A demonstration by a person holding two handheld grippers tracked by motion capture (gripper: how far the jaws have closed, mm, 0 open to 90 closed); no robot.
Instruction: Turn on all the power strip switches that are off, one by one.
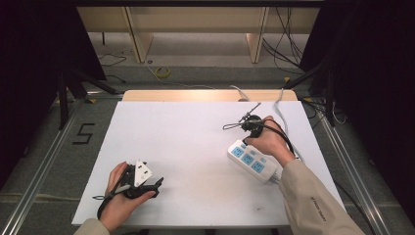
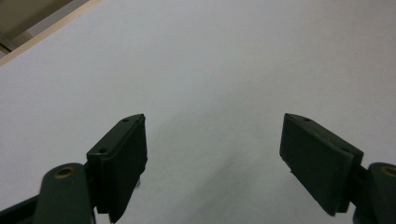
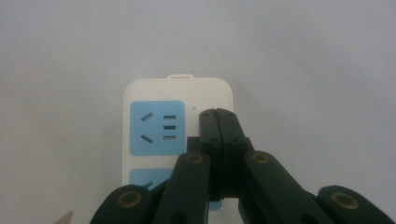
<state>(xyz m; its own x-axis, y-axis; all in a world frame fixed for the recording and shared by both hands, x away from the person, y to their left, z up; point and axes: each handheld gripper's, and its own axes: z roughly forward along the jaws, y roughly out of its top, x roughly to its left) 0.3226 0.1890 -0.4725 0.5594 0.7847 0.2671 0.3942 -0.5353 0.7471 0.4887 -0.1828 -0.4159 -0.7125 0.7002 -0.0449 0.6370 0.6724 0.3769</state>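
Observation:
A white power strip (image 1: 252, 161) with three blue socket panels lies at an angle on the right half of the white table (image 1: 195, 147). A hand holds my right gripper (image 1: 246, 139) just over the strip's far end. In the right gripper view the power strip (image 3: 154, 93) lies under my right gripper (image 3: 217, 114), whose jaws are shut flat against each other with nothing between them, beside the end socket. At the near left, my left gripper (image 1: 157, 188) rests in a hand low over the table. In its own view my left gripper (image 2: 215, 158) stands open over bare white surface.
A white cord (image 1: 279, 105) runs from the strip's area to the table's back edge. Beyond the wooden back edge (image 1: 210, 94) lie floor cables and a yellow coil (image 1: 163, 73). Black curtains flank both sides. A "5" (image 1: 84, 133) marks the floor at the left.

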